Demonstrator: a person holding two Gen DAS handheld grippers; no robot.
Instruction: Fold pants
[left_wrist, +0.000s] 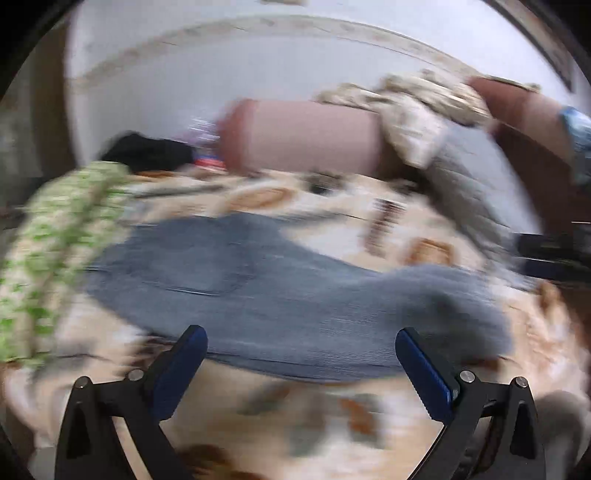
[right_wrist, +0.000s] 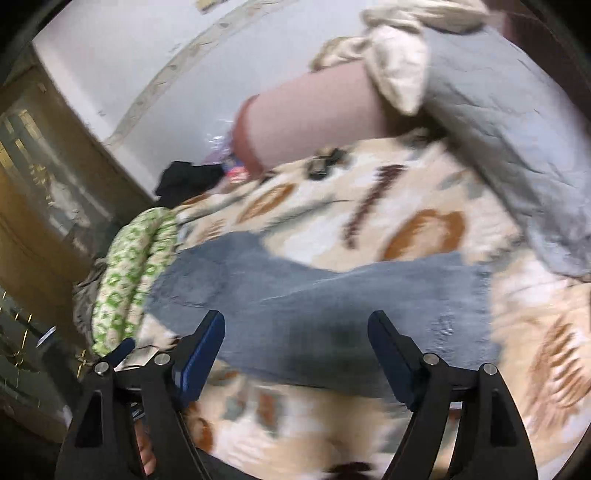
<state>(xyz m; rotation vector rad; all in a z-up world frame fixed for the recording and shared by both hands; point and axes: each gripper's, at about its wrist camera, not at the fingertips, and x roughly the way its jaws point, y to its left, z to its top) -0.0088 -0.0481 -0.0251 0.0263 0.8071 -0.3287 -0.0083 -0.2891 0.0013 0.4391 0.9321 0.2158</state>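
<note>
Blue-grey denim pants (left_wrist: 280, 291) lie flat across a patterned cream and orange blanket (left_wrist: 332, 421). They also show in the right wrist view (right_wrist: 332, 302). My left gripper (left_wrist: 301, 338) is open and empty, its blue pads just above the near edge of the pants. My right gripper (right_wrist: 297, 323) is open and empty, hovering over the near edge of the pants. Both views are motion-blurred.
A pink bolster pillow (left_wrist: 306, 138) lies at the far side of the bed, with a grey quilt (right_wrist: 517, 140) to its right. A green-patterned rolled cloth (right_wrist: 136, 273) lies left of the pants. A black garment (left_wrist: 147, 151) lies by the wall.
</note>
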